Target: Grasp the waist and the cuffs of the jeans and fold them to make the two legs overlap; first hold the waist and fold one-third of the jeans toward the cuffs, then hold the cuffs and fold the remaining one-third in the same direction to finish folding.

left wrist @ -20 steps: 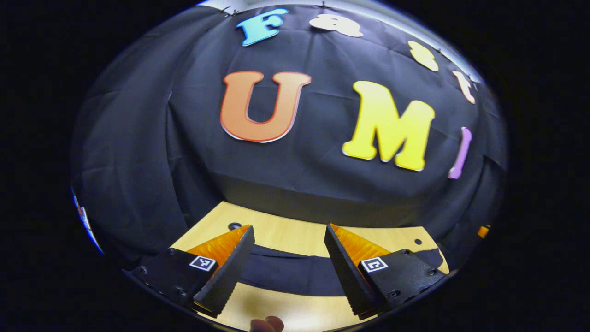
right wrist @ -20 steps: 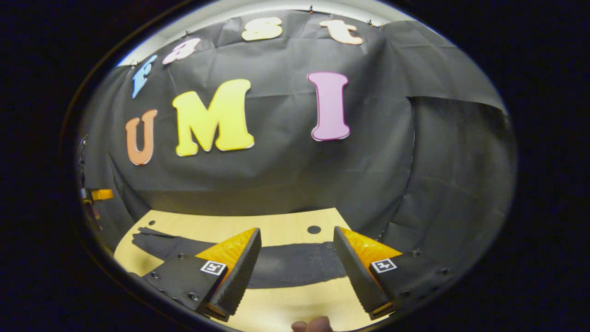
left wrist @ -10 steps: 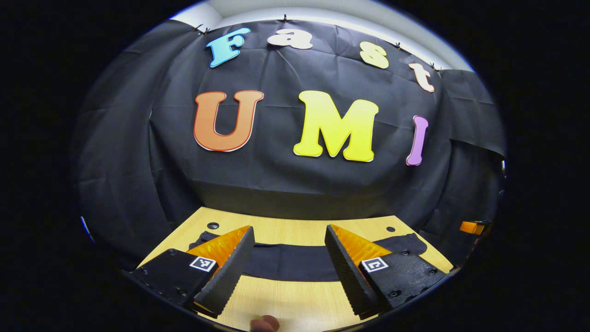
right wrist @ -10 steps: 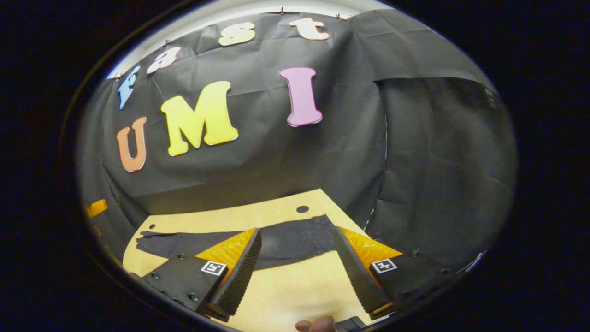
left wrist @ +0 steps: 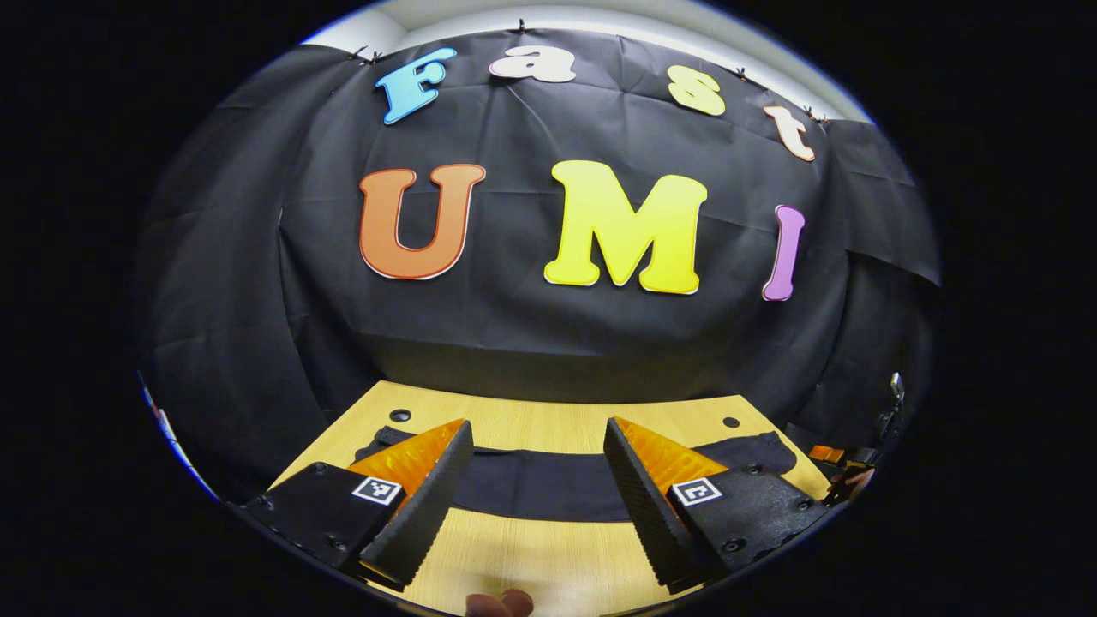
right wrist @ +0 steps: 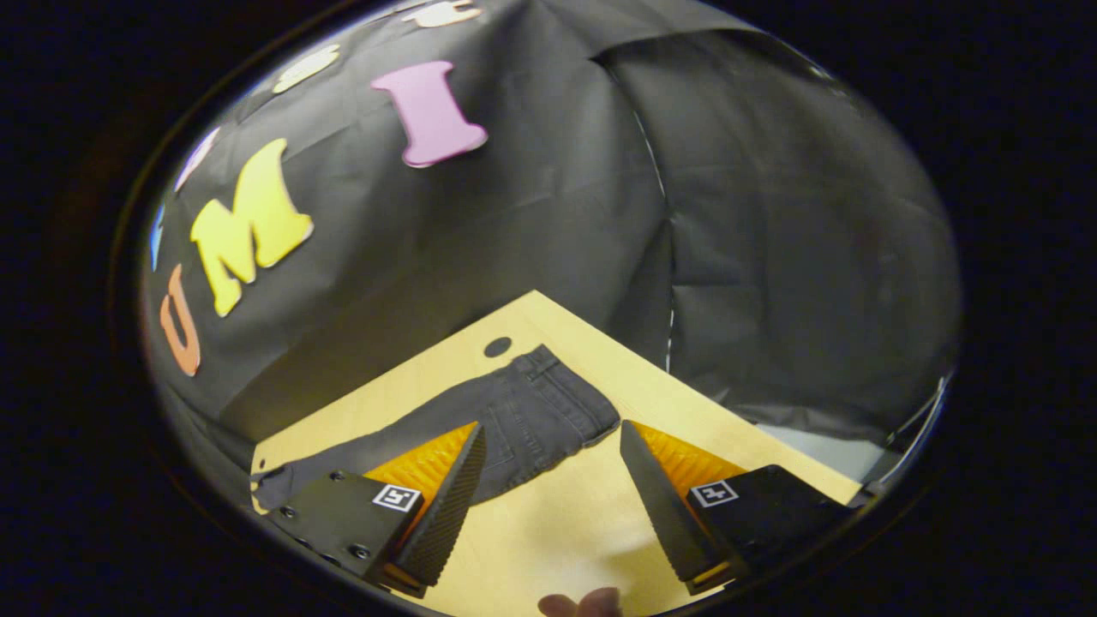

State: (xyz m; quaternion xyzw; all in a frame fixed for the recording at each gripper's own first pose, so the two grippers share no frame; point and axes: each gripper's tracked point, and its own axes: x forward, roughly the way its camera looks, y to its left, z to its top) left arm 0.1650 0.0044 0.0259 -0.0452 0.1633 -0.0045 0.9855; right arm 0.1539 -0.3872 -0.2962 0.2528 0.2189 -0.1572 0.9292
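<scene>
Your right gripper (right wrist: 548,497), jaws spread and empty, has tipped down toward the waist (right wrist: 557,403) of the jeans (left wrist: 548,484) lying flat across the table (right wrist: 557,531); left gripper (left wrist: 536,493), spread too, hovers unchanged—first grasp imminent.

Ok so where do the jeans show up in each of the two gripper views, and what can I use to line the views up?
Left gripper view: the jeans lie as a dark band across the wooden table, beyond the open left hand-held gripper.
Right gripper view: the jeans run diagonally, waist at upper right, beyond the open right hand-held gripper.
Shared landmark: the round hole in the table near the waist.
</scene>
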